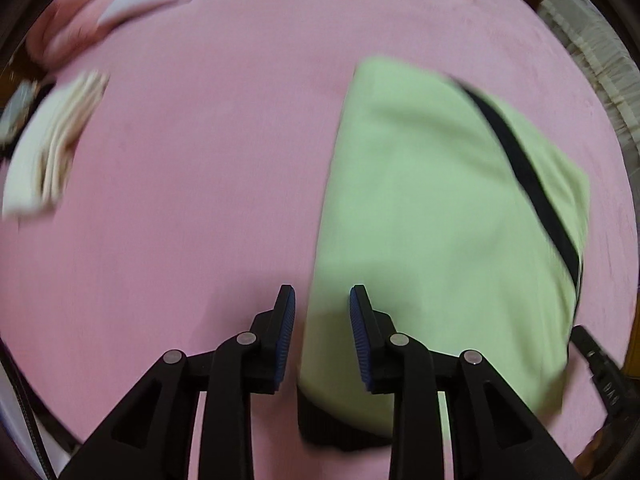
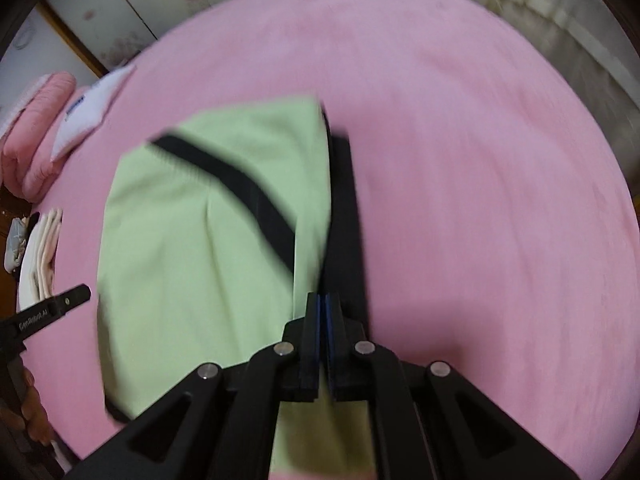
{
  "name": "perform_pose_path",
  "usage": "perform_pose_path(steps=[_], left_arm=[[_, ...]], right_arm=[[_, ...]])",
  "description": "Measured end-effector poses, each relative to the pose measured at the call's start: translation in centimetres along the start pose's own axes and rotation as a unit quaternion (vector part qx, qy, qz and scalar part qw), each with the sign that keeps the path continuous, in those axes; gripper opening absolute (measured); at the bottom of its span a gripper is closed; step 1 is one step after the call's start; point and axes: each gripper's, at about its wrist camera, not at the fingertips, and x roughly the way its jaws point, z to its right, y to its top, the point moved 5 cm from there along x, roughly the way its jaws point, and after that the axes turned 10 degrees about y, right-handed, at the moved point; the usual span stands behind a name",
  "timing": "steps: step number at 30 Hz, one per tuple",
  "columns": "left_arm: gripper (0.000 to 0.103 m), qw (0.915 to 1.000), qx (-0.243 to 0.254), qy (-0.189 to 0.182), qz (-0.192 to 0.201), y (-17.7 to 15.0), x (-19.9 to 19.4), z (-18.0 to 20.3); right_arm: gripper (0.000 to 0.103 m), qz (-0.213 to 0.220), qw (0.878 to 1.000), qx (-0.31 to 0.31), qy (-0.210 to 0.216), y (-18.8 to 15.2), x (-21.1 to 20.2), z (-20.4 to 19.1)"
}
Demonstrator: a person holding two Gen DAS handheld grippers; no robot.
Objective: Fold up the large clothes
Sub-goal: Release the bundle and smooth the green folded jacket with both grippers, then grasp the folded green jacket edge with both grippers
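Note:
A light green garment (image 1: 420, 208) with a black stripe and black edge band lies folded on the pink bed (image 1: 200, 160). My left gripper (image 1: 322, 292) hangs over the garment's left edge, its jaws apart and its blue pads touching nothing. In the right wrist view the garment (image 2: 180, 240) fills the left middle. My right gripper (image 2: 322, 300) is shut, its pads pinched where the green cloth meets the black band, and the cloth rises in a crease toward the tips. The left gripper's finger (image 2: 52, 308) shows at the left edge.
A stack of folded cream cloth (image 1: 48, 148) sits near the bed's left side. A pink quilt (image 2: 36, 128) and a white item (image 2: 88, 112) lie at the far corner. Pale frilled fabric (image 1: 592, 60) hangs beyond the right edge. Wardrobe doors (image 2: 120, 8) stand behind.

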Motion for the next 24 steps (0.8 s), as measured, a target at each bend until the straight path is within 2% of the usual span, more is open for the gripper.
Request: perform_pose_path(steps=[3, 4, 6, 7, 8, 13, 15, 17, 22, 24], left_arm=[[0.03, 0.9995, 0.005, -0.011, -0.028, -3.9, -0.5, -0.1], [0.035, 0.9995, 0.008, -0.005, -0.029, -5.0, -0.8, -0.4], [0.048, 0.9996, 0.011, 0.007, -0.024, -6.7, -1.6, -1.1], [0.055, 0.9997, 0.012, 0.011, -0.019, -7.1, -2.1, -1.2], [0.056, 0.9997, 0.013, 0.013, -0.016, -6.5, -2.3, -1.6], [0.057, 0.9996, 0.027, 0.009, -0.004, -7.7, -4.9, -2.3], [0.066, 0.9993, 0.033, 0.018, 0.006, -9.6, -6.8, -1.5], [0.08, 0.9988, 0.042, 0.016, 0.02, -9.6, -8.1, -1.6], [0.084, 0.9977, 0.061, 0.007, 0.03, -10.0, -11.2, -0.8], [0.088, 0.9972, 0.066, 0.002, 0.035, -9.9, -11.9, -0.8]], right_arm=[[0.006, -0.017, 1.0, 0.017, -0.005, -4.1, -1.0, -1.2], [0.009, -0.023, 1.0, 0.019, -0.007, -5.2, -1.3, -1.6], [0.03, -0.035, 0.999, 0.007, -0.005, -6.9, -1.6, -2.9], [0.036, -0.04, 0.999, -0.001, -0.003, -7.5, -1.8, -3.7], [0.041, -0.043, 0.999, -0.008, -0.001, -8.0, -2.1, -4.3], [0.044, -0.043, 0.997, -0.065, -0.008, -8.6, -4.2, -6.8], [0.061, -0.039, 0.996, -0.078, -0.012, -8.4, -5.2, -7.7], [0.065, -0.037, 0.995, -0.088, -0.016, -8.4, -6.2, -7.8], [0.07, -0.037, 0.994, -0.105, -0.011, -8.2, -8.7, -8.7], [0.074, -0.038, 0.994, -0.102, -0.01, -8.0, -9.0, -8.8]])
